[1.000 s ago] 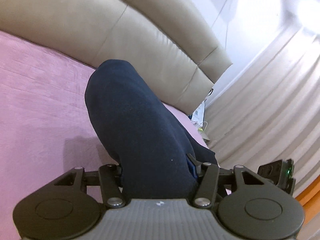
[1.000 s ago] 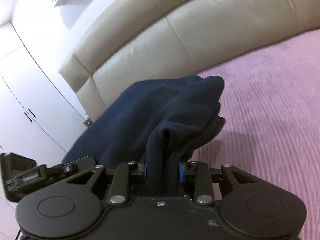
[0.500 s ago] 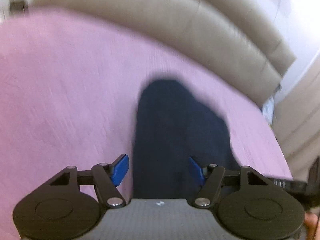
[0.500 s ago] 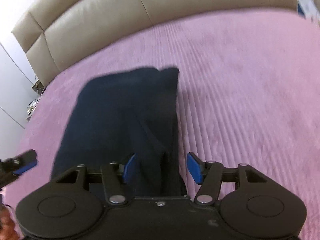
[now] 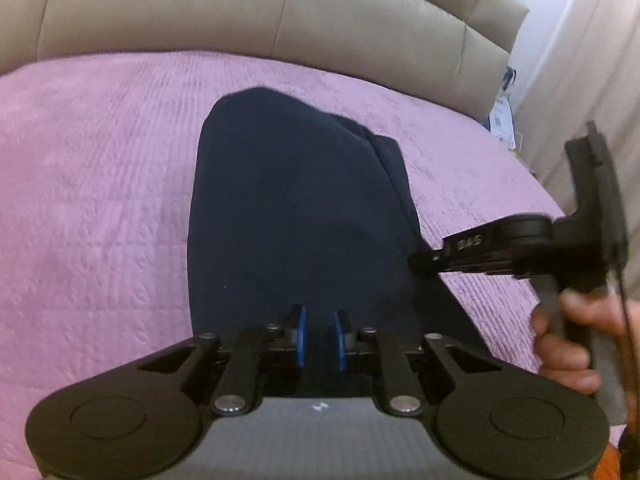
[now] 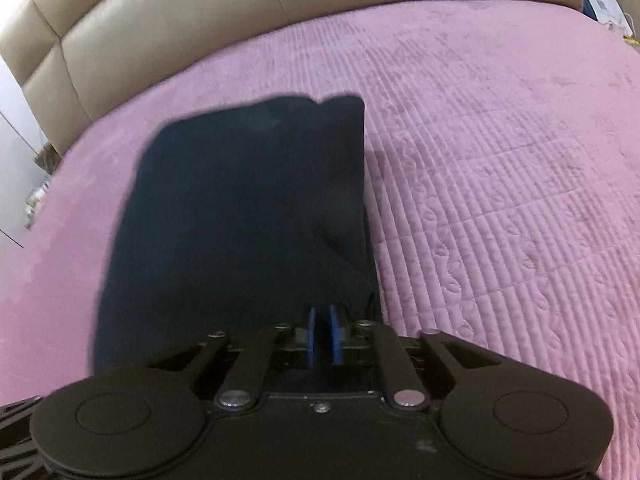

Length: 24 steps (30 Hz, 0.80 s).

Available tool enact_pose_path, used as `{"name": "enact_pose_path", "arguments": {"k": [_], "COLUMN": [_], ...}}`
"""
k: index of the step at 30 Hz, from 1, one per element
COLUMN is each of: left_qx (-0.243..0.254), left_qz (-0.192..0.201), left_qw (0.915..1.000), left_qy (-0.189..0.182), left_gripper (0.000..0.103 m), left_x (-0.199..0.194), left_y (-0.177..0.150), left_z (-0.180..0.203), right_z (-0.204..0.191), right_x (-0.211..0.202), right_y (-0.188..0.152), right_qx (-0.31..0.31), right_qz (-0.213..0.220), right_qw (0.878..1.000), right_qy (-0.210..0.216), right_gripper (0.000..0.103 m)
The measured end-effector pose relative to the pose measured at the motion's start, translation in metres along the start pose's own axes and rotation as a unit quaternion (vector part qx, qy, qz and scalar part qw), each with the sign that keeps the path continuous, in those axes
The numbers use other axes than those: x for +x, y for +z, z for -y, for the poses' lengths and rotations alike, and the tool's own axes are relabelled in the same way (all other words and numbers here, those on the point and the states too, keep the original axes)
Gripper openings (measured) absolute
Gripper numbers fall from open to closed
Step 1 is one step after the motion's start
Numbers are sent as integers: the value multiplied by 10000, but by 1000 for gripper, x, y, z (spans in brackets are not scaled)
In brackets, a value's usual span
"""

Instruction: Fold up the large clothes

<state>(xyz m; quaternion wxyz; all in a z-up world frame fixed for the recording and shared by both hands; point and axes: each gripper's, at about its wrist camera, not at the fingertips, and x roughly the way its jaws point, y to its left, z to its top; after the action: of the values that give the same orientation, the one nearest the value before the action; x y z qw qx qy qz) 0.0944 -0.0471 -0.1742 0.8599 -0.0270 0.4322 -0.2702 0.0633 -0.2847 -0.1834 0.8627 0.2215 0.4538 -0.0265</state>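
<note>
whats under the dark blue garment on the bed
The dark blue garment lies flat on the pink quilted bedspread, which shows all around it. Whether anything else sits beneath is hidden by the cloth. The beige headboard stands behind.

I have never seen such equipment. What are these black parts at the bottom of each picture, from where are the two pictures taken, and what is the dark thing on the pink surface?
No robot is here. A person holds a two-finger gripper in each hand, each with a wide-angle camera looking forward along its fingers. One picture comes from the left gripper, the other from the right gripper. The left view also shows the right gripper from the side, gripped by the person's hand. The dark thing is a navy garment, lying folded on a pink quilted bedspread before a beige padded headboard. Both grippers' blue pads sit nearly together; no cloth shows between them.
</note>
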Motion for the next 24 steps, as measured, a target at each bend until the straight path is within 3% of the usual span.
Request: {"name": "enact_pose_path", "arguments": {"k": [2,3,6,9,12,13,17,20,24], "left_qx": [-31,6,229,330,210,196,271,258,58], "left_qz": [86,193,498,683,1067,1224,1686,1785,1495], "left_qw": [9999,9998,9984,9962,9926,9903,9793,9757,9798], "left_qy": [-43,-29,154,421,537,634,1083,1246,1327], "left_gripper": [18,18,26,31,60,75,82,98,99], "left_x": [-14,-26,-60,-109,-158,-174,-219,-231,-223], "left_y": [6,4,12,16,20,20,15,5,-5], "left_z": [3,4,19,38,48,52,67,72,67], "right_z": [-13,-18,-41,-67,-90,-96,-108,-106,-97], "right_x": [-34,-51,-95,-131,-159,-167,-179,-167,-159], "right_y": [-9,-14,-32,-46,-60,-64,-85,-98,-107], "right_qx": [-8,9,-77,-270,-489,-569,-792,-915,-749], "right_qz": [221,348,693,1033,1362,1481,1968,1867,1429], "right_qw": [9995,9989,9965,9940,9895,9872,9760,9751,9843], "right_qy": [206,326,456,246,-73,-172,-485,-772,-716], "right_gripper": [70,78,77,80,82,84,87,87,87]}}
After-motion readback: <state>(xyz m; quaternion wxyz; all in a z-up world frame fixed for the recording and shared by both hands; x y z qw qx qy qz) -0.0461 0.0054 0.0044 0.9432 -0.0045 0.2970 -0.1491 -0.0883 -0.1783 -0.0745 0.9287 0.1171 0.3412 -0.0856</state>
